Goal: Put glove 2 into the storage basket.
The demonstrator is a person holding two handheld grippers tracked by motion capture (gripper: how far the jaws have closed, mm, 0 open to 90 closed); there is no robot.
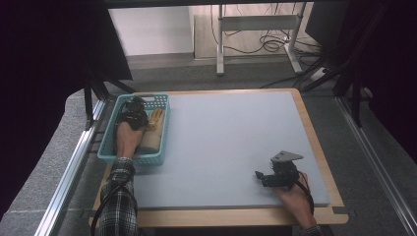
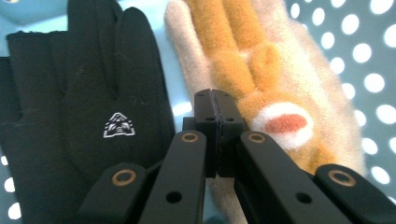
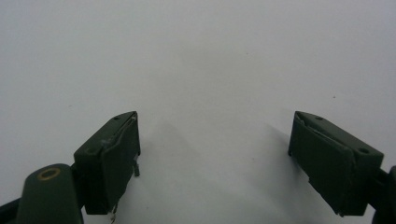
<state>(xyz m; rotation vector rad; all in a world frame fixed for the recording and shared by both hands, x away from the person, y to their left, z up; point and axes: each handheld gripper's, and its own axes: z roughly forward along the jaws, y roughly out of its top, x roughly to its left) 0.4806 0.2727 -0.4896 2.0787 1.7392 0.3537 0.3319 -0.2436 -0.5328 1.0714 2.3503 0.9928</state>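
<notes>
I'm keeping my right gripper [image 1: 264, 178] parked on the grey mat [image 1: 231, 147] at the near right, jaws spread wide with nothing between them, out of the way as a spare. Farther off, my left gripper [image 2: 215, 105] is reaching into the teal basket [image 1: 109, 132] at the far left, jaws pressed together; whether they pinch any fabric I cannot tell. It's hanging between a black glove [image 2: 88, 102] with a small white triangular logo and a fuzzy orange glove [image 2: 275, 79]. No readable writing.
</notes>
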